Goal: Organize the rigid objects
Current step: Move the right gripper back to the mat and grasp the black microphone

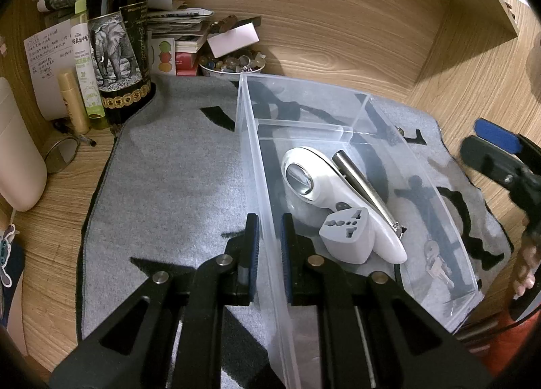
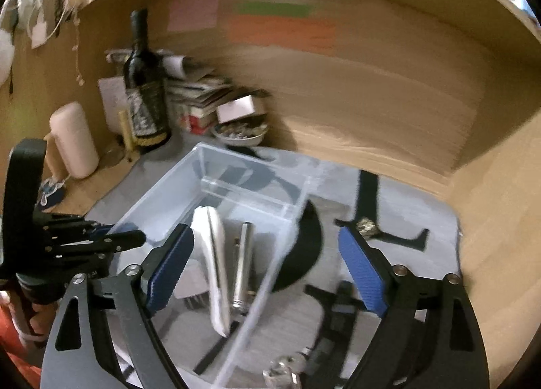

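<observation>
A clear plastic box with a divider stands on a grey mat. In its near compartment lie a white handheld magnifier, a silver metal cylinder, a grey travel adapter and keys. My left gripper is shut on the box's left wall, one pad on each side. In the blurred right wrist view my right gripper hangs open above the box, over the magnifier and the cylinder, with nothing pressed between its pads. The left gripper appears at that view's left.
A dark wine bottle, slim bottles, stacked papers and a bowl of stones crowd the back left. A pale bottle stands far left. A small metallic object lies on the mat right of the box. Wooden walls enclose the desk.
</observation>
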`<state>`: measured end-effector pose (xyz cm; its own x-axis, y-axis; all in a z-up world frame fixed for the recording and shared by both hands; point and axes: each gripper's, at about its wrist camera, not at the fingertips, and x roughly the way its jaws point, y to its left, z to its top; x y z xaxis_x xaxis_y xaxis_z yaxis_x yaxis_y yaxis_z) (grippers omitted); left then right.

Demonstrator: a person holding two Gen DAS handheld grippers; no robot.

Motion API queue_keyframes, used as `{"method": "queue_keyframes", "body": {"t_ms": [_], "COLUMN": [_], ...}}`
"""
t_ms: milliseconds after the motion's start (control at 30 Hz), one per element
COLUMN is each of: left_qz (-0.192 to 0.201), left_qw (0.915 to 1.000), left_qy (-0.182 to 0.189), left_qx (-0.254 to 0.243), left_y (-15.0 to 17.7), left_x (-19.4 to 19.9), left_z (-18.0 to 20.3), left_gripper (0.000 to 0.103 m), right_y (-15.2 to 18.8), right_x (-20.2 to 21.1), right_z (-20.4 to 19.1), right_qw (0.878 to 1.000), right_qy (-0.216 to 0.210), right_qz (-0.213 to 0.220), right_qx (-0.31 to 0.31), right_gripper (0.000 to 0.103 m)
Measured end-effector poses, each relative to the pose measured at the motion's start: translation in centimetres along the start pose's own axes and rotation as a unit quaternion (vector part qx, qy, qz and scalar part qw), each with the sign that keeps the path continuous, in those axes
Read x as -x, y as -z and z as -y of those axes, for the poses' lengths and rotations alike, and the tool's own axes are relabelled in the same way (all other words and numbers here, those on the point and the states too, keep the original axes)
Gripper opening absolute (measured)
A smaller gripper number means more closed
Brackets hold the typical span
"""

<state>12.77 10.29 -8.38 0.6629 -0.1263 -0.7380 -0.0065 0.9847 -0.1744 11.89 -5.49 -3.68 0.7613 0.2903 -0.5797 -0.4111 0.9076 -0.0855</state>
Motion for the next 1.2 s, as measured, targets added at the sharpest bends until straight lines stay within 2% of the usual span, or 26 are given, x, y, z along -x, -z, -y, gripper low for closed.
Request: {"method": "queue_keyframes", "body": {"t_ms": [200,500,800,1000,1067,1133,1200], "left_qz": [0.000,0.000,0.001,0.001,0.001,0.001,0.001], "left_qw": [1.0000,1.0000,1.0000,1.0000,1.0000,1.0000,1.0000], "left_qy": [-0.001,-0.001,-0.001,-0.001,-0.001,-0.001,-0.002], "left_qx": [-0.001,-0.003,-0.003,-0.003,-0.003,-0.003,-0.003], "left_y": [0.0,0.1,0.1,0.1,0.1,0.1,0.1], "left_x": [0.1,0.1,0.2,0.2,0.2,0.2,0.2], "left_z": [-0.1,-0.1,-0.1,-0.2,-0.1,-0.1,-0.1], "left_gripper": [0.012,0.012,0.012,0.012,0.012,0.012,0.012], "right_y": [1.9,7.4,10.6,10.6,10.6,10.7,10.9], "right_x": [1.6,0.6,-2.9,-3.8,-3.9,-4.0,-4.1], "right_z": [2.8,6.2,7.5,6.7,6.6,6.8,7.1], "right_qw": [0.999,0.991,0.981,0.982,0.983,0.983,0.983], "right_qy": [0.032,0.073,0.085,0.074,0.073,0.066,0.060], "right_qz": [-0.002,-0.074,-0.143,-0.146,-0.143,-0.139,-0.139], "right_qx": [-0.035,-0.084,-0.101,-0.095,-0.092,-0.096,-0.103], "right_gripper": [0.087,0.087,0.087,0.086,0.085,0.076,0.062]}}
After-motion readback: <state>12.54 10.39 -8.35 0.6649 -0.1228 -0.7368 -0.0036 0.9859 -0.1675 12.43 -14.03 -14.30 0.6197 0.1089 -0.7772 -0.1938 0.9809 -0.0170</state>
